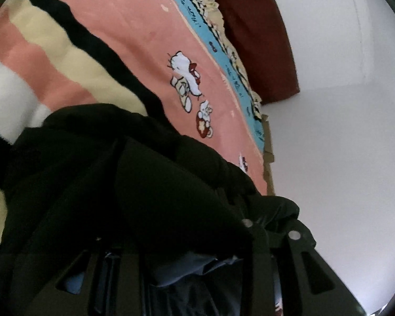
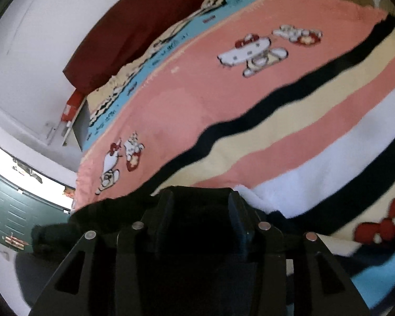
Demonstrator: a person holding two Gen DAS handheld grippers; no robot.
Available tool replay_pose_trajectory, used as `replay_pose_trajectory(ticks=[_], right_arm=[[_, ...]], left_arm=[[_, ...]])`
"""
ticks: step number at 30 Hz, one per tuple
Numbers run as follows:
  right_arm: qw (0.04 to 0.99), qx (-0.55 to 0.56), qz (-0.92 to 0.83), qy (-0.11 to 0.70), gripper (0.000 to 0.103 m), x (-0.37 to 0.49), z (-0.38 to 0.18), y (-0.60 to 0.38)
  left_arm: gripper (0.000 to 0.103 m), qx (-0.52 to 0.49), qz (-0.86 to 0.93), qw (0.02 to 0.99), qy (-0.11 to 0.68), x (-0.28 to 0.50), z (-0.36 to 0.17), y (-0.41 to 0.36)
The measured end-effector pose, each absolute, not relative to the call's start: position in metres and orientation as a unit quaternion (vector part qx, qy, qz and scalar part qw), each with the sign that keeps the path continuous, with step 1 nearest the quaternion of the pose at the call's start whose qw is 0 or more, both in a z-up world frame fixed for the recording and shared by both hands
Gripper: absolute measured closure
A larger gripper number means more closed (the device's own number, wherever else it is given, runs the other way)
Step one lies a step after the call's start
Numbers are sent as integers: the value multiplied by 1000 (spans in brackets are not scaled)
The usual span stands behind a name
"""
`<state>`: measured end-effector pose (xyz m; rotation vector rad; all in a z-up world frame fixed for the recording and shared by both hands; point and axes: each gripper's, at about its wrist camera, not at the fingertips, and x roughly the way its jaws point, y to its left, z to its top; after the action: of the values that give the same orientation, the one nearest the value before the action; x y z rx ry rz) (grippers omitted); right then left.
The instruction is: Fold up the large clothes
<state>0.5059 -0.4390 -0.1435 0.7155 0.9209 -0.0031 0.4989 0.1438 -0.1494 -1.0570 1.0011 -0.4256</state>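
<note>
Pink cartoon bedspread (image 2: 187, 100), white wall (image 1: 342, 52) | both claws' grip hidden by black garment (image 1: 105, 171)

Open room: the pink bedspread (image 2: 187, 105) lay flat and bare.
In the way: black cloth (image 1: 118, 184) bunched over the left gripper (image 1: 187, 237).
Edge: dark red headboard (image 2: 134, 26) blocked the far side.

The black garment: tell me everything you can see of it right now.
The black garment looks like soft, matte, thick fabric, bunched into rounded folds rather than spread flat. In the left wrist view it drapes over the left tool and hides most of its fingers. In the right wrist view it fills the space between the fingers of the right tool, with a rolled end trailing to one side. It lies over the striped pink blanket. Whether either tool clamps it is unclear.
</note>
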Motion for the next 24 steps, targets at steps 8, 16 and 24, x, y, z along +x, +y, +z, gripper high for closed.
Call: replay_pose_trajectory(ticks=[8, 16, 24], right_arm=[[850, 340, -9, 403, 52, 491, -134, -445], [886, 281, -10, 369, 43, 436, -53, -444], [900, 204, 50, 382, 43, 387, -20, -384]], left_arm=[[53, -547, -205, 705, 402, 488, -120, 167], [52, -485, -157, 772, 380, 447, -37, 199], [52, -357, -170, 810, 432, 386, -4, 148]])
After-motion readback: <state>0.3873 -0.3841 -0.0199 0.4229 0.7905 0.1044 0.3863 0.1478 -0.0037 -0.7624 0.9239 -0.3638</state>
